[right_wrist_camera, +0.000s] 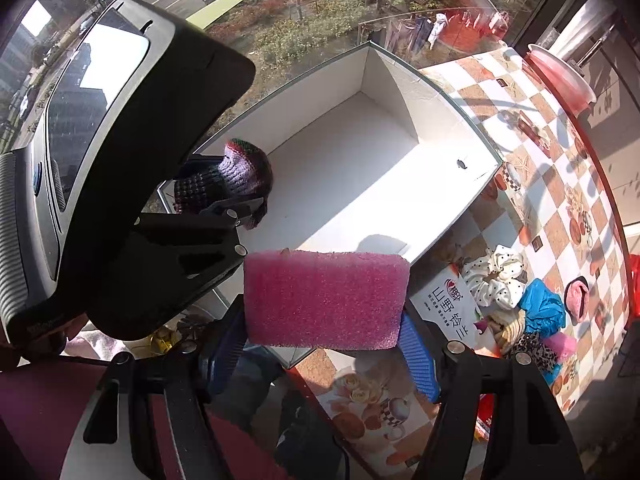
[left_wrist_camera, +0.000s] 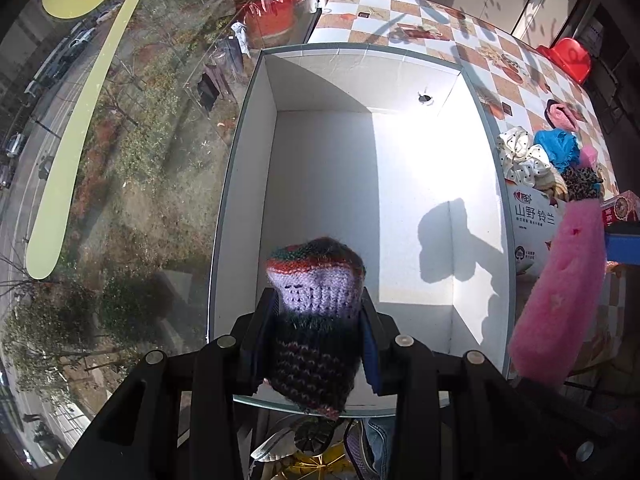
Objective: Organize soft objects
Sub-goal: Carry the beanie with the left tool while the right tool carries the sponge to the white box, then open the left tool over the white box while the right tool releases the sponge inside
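My left gripper (left_wrist_camera: 318,336) is shut on a striped knitted hat (left_wrist_camera: 316,292), lilac, orange and dark, which hangs over the near end of a white cardboard box (left_wrist_camera: 340,52). From the right wrist view the same knitted hat (right_wrist_camera: 244,172) and the left gripper (right_wrist_camera: 224,208) show above the box's near corner. My right gripper (right_wrist_camera: 324,340) is shut on a pink sponge block (right_wrist_camera: 326,300), held across its blue pads just over the near rim of the box (right_wrist_camera: 432,88). In the left wrist view the pink sponge (left_wrist_camera: 560,300) hangs right of the box. The box holds nothing.
A heap of soft cloths (right_wrist_camera: 516,312), spotted white, blue, leopard print and pink, lies on the checked tablecloth (right_wrist_camera: 560,184) right of the box, with a pink slipper-like piece (right_wrist_camera: 576,296) beyond. A printed carton (left_wrist_camera: 532,220) stands against the box. A window (left_wrist_camera: 120,160) borders the left side.
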Available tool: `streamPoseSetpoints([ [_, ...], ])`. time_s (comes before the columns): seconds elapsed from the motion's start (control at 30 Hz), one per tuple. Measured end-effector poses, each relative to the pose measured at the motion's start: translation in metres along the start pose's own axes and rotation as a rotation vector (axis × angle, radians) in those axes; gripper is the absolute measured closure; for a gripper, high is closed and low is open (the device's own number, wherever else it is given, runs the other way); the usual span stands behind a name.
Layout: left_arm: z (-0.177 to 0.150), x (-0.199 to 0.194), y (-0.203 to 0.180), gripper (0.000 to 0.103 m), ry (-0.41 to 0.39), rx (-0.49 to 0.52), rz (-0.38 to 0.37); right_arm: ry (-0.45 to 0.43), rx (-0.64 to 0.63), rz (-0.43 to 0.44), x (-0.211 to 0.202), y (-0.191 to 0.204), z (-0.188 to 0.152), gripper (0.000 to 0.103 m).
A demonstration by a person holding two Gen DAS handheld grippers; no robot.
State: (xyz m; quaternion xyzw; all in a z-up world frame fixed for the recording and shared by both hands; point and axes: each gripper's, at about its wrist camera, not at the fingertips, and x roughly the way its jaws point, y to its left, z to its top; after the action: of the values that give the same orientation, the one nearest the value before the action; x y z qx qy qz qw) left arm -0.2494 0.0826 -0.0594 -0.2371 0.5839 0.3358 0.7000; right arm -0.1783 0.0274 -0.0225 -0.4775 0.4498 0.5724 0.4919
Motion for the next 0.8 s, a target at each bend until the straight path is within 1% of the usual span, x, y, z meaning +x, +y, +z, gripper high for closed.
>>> streamPoseSetpoints([
  [0.33, 0.000, 0.004, 0.000, 0.062, 0.005, 0.004, -0.001, 0.006, -0.020, 0.007, 0.004, 0.003, 0.005, 0.031],
  [0.47, -0.001, 0.002, 0.000, 0.056, -0.019, 0.007, 0.001, 0.003, -0.031, 0.012, 0.004, 0.004, 0.006, 0.031],
  [0.5, -0.001, 0.001, 0.000, 0.051, -0.026, 0.007, 0.004, 0.003, -0.030, 0.014, 0.004, 0.004, 0.006, 0.031],
  [0.53, -0.001, 0.000, 0.001, 0.043, -0.034, 0.005, 0.013, 0.002, -0.029, 0.012, 0.004, 0.003, 0.006, 0.030],
  [0.57, -0.001, -0.001, 0.001, 0.038, -0.042, 0.003, 0.030, 0.003, -0.025, 0.008, 0.005, 0.003, 0.006, 0.025],
  [0.6, -0.001, -0.002, 0.002, 0.031, -0.056, 0.003, 0.045, 0.005, -0.022, 0.002, 0.005, 0.002, 0.005, 0.023],
  [0.63, -0.001, -0.004, 0.003, 0.026, -0.073, 0.001, 0.052, 0.006, -0.019, 0.003, 0.005, 0.001, 0.004, 0.023],
  [0.7, -0.001, -0.008, 0.007, 0.019, -0.103, -0.012, 0.059, 0.005, -0.006, -0.002, 0.004, -0.002, 0.004, 0.023],
  [0.73, -0.001, -0.010, 0.009, 0.018, -0.115, -0.022, 0.053, 0.004, 0.004, -0.004, 0.004, -0.003, 0.004, 0.021],
  [0.77, 0.000, -0.012, 0.012, 0.017, -0.126, -0.037, 0.047, 0.003, 0.015, -0.008, 0.003, -0.005, 0.003, 0.011],
  [0.8, 0.001, -0.013, 0.015, 0.009, -0.135, -0.053, 0.040, 0.000, 0.026, -0.014, 0.003, -0.008, 0.003, 0.004],
])
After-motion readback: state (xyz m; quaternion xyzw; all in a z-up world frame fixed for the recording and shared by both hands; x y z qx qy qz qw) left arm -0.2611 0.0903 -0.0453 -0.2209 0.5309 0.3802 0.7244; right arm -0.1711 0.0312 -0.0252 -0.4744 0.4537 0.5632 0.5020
